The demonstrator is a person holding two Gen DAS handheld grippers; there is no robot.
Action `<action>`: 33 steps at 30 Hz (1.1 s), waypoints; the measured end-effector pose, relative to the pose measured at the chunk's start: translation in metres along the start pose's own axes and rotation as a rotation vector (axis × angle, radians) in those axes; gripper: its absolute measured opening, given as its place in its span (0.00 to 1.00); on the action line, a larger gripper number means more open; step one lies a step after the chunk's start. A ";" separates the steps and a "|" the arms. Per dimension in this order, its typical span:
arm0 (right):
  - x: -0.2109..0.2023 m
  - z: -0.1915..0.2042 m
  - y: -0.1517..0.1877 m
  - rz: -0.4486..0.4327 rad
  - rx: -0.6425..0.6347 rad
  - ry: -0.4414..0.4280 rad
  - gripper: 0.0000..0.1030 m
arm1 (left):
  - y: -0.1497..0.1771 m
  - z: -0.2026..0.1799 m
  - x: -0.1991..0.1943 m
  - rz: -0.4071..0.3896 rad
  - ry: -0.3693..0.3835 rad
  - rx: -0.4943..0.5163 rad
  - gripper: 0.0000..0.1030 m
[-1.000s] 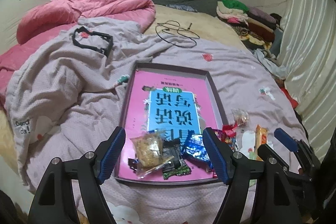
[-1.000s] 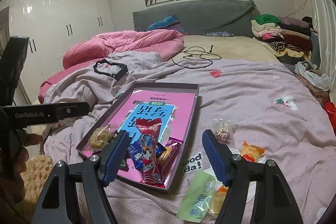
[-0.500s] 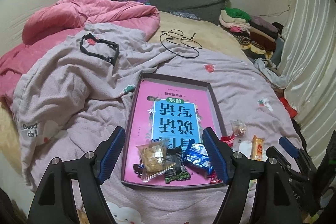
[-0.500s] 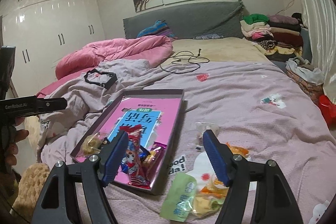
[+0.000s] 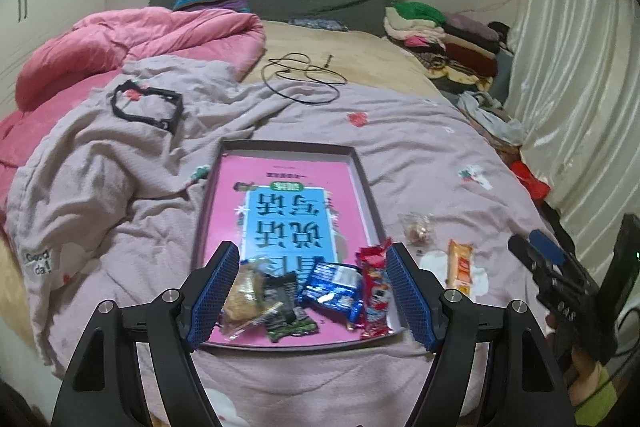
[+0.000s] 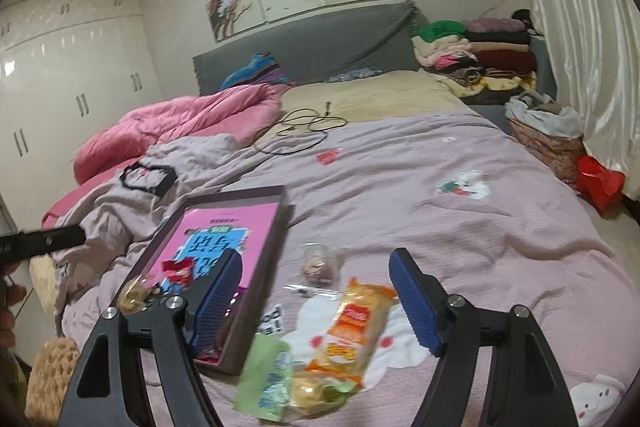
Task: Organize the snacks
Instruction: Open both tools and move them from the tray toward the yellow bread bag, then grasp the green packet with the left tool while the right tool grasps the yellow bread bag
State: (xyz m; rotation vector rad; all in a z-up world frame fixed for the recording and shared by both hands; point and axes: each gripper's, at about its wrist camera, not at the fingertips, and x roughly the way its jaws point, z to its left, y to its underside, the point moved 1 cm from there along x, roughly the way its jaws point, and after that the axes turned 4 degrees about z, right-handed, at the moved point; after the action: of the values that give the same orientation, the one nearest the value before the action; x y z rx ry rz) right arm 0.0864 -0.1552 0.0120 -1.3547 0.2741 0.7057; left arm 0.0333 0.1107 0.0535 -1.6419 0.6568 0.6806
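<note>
A shallow box lid with a pink and blue print lies on the lilac blanket. At its near end sit several snacks: a yellow pack, a dark pack, a blue pack and a red pack. My left gripper hovers open above them, holding nothing. On the blanket right of the lid lie an orange pack, a green pack and a clear wrapped sweet. My right gripper hangs over the orange pack, its jaws opening, empty.
A black frame and a black cable lie farther up the bed. A pink quilt is heaped at the left, folded clothes stacked at the far right by the curtain. A red bag sits beside the bed.
The left gripper pulled back and rose, so the lid looks smaller. The right gripper swung right, from over the lid to over the loose packs on the blanket, and its jaws widened a little.
</note>
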 end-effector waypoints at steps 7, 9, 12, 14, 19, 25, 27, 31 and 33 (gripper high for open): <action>0.001 -0.023 -0.002 0.006 0.035 0.027 0.75 | 0.007 -0.028 0.010 0.036 0.034 0.053 0.75; 0.002 -0.028 -0.002 0.010 0.043 0.028 0.75 | 0.009 -0.038 0.013 0.046 0.044 0.077 0.75; 0.004 -0.032 -0.002 0.021 0.046 0.029 0.75 | 0.014 -0.050 0.016 0.059 0.060 0.106 0.75; 0.006 -0.034 0.000 0.035 0.045 0.027 0.75 | 0.018 -0.060 0.020 0.075 0.077 0.129 0.75; 0.014 -0.038 0.005 0.075 0.047 0.023 0.75 | 0.030 -0.083 0.028 0.107 0.107 0.188 0.75; 0.022 -0.041 0.011 0.116 0.045 0.014 0.75 | 0.046 -0.108 0.041 0.148 0.137 0.254 0.75; 0.025 -0.042 0.013 0.128 0.042 0.015 0.75 | 0.052 -0.115 0.047 0.164 0.146 0.277 0.75; 0.031 -0.043 0.017 0.158 0.038 0.011 0.75 | 0.061 -0.126 0.056 0.190 0.164 0.309 0.75; 0.032 -0.043 0.018 0.166 0.034 0.014 0.75 | 0.065 -0.131 0.061 0.205 0.192 0.318 0.75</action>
State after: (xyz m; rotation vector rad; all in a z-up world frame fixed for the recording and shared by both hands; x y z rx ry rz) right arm 0.1093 -0.1858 -0.0303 -1.3150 0.4115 0.8267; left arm 0.0368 -0.0324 -0.0152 -1.3646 1.0293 0.5346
